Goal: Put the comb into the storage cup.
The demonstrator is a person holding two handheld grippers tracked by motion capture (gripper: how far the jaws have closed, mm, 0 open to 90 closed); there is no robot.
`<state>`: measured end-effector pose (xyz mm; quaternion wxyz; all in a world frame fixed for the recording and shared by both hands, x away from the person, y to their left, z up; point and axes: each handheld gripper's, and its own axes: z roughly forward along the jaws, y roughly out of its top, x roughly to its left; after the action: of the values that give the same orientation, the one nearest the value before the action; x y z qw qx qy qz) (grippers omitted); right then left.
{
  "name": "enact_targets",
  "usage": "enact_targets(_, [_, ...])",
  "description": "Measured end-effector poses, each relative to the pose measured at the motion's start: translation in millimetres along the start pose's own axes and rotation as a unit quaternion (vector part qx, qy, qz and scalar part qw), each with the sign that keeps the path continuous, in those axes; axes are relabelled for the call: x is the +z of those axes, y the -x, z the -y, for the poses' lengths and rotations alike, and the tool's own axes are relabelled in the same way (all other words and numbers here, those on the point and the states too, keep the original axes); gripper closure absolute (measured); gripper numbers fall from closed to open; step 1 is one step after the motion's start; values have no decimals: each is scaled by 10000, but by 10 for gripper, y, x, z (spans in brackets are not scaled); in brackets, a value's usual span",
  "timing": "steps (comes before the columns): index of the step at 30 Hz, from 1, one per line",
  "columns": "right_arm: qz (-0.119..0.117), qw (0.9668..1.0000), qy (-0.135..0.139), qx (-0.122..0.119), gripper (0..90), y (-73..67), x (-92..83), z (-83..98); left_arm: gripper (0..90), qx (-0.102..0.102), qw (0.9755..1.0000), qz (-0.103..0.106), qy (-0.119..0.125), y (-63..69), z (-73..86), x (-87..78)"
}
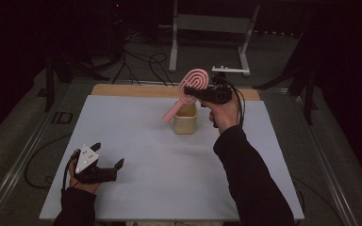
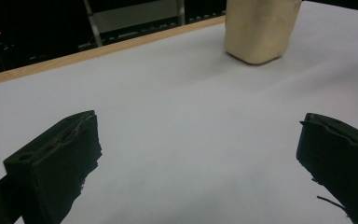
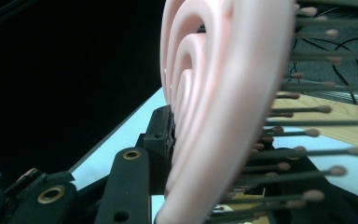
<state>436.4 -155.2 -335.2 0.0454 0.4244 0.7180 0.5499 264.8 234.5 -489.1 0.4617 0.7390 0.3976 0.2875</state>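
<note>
Right gripper [image 1: 199,93]: clamps pink hairbrush [image 1: 192,84] by its head, handle slanting down beside beige cup [image 1: 185,118].
Left gripper [image 1: 107,163]: wide, empty.

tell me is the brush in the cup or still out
Out. The right gripper holds the brush by its head above the cup, handle slanting down past the cup's left rim, not inside.
</note>
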Motion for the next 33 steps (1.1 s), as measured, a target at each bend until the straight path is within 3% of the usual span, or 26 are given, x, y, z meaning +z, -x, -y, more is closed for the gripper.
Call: enact_targets(33, [315,9994,62,86,637,127,-79,-144,1,2,10000,4,10,4,0,2])
